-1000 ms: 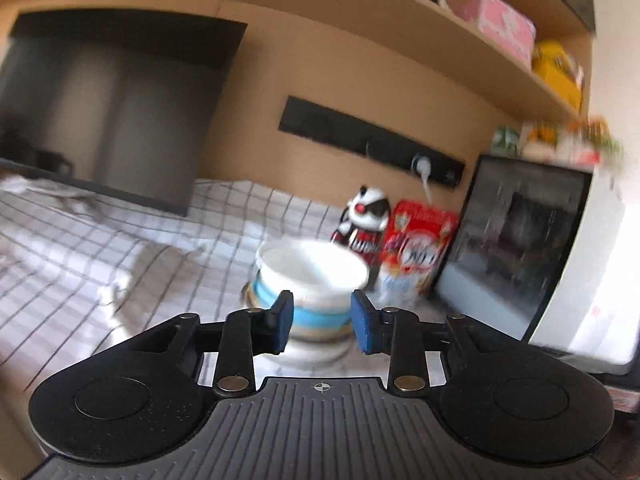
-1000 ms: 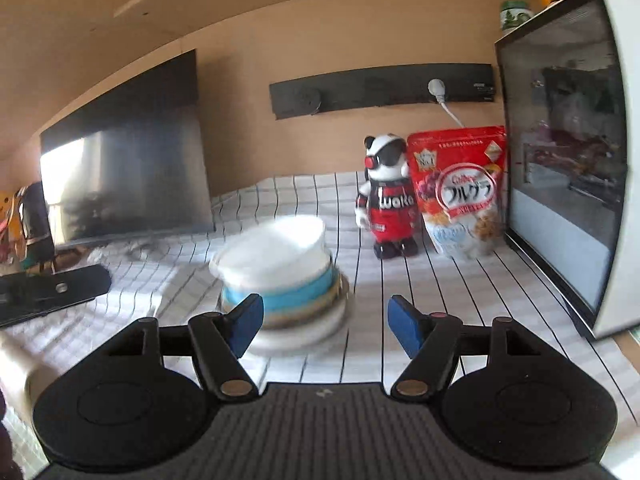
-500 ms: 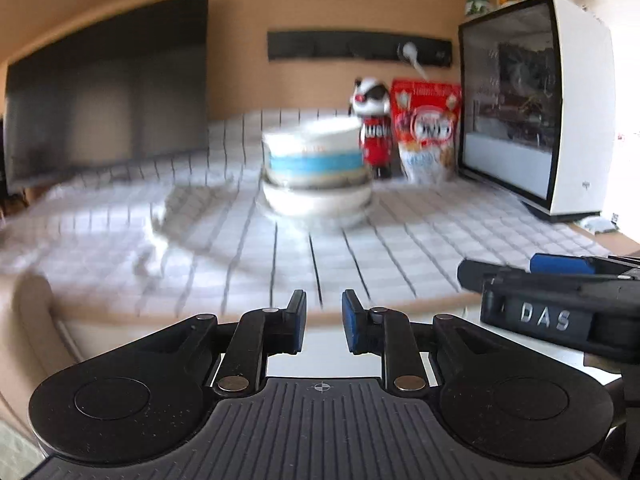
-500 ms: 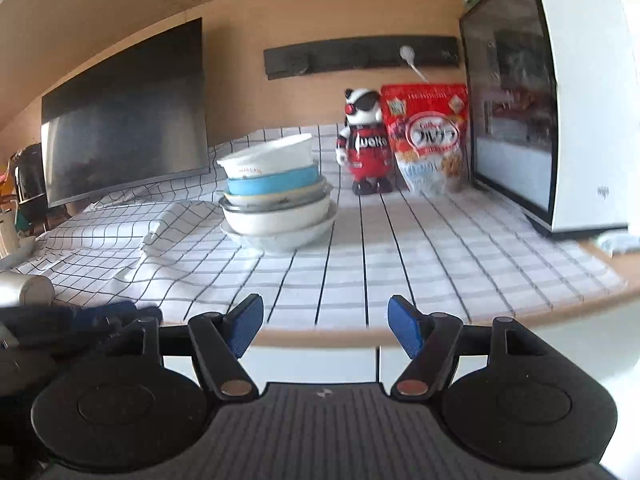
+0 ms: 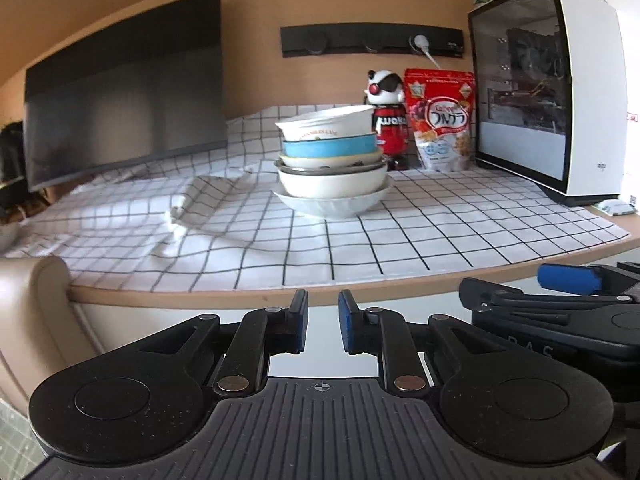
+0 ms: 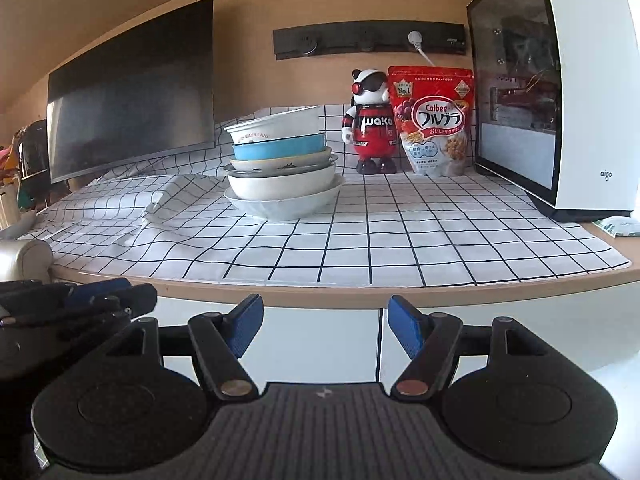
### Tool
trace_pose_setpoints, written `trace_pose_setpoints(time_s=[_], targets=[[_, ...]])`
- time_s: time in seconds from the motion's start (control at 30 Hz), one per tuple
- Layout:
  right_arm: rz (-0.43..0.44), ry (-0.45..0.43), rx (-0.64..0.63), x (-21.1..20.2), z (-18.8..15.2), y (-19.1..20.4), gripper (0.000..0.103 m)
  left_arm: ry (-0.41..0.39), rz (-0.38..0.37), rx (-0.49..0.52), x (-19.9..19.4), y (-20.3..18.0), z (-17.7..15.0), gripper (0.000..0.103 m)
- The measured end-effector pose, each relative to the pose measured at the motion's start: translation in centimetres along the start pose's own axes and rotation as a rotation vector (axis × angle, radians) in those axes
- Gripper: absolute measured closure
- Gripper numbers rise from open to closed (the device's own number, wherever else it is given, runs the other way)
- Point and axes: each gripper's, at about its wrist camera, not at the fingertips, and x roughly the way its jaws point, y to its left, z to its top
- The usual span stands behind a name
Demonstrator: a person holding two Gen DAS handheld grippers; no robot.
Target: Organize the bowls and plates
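A stack of bowls and plates stands on the checked cloth, also in the right wrist view. A white bowl tops it, tilted, over a blue bowl, cream dishes and a wide white plate. My left gripper is below the table's front edge, its jaws nearly closed with a narrow gap, holding nothing. My right gripper is also below the edge, open and empty. Each gripper shows at the side of the other's view.
A panda figure and a red cereal bag stand behind the stack. A white PC case is at the right, a dark monitor at the left. The cloth is rumpled left of the stack.
Both grippers have pulled back from the stack to below the table's front edge. The left gripper's jaws have narrowed. The stack has stayed in place.
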Motion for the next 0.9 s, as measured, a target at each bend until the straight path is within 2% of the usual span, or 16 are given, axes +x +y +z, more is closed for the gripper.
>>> trace_pose_setpoints(time_s=[0.2, 0.7, 0.9], targets=[[0.016, -0.005, -0.007, 0.0, 0.2, 0.1, 0.033, -0.003, -0.024, -0.013, -0.2, 0.1, 0.3, 0.084], [0.040, -0.048, 0.010, -1.2, 1.7, 0.0, 0.033, -0.050, -0.017, -0.021, -1.7, 0.0, 1.7, 0.084], [0.035, -0.049, 0.014, -1.4, 1.7, 0.0, 0.032, -0.044, -0.016, -0.022, -1.8, 0.0, 1.6, 0.084]])
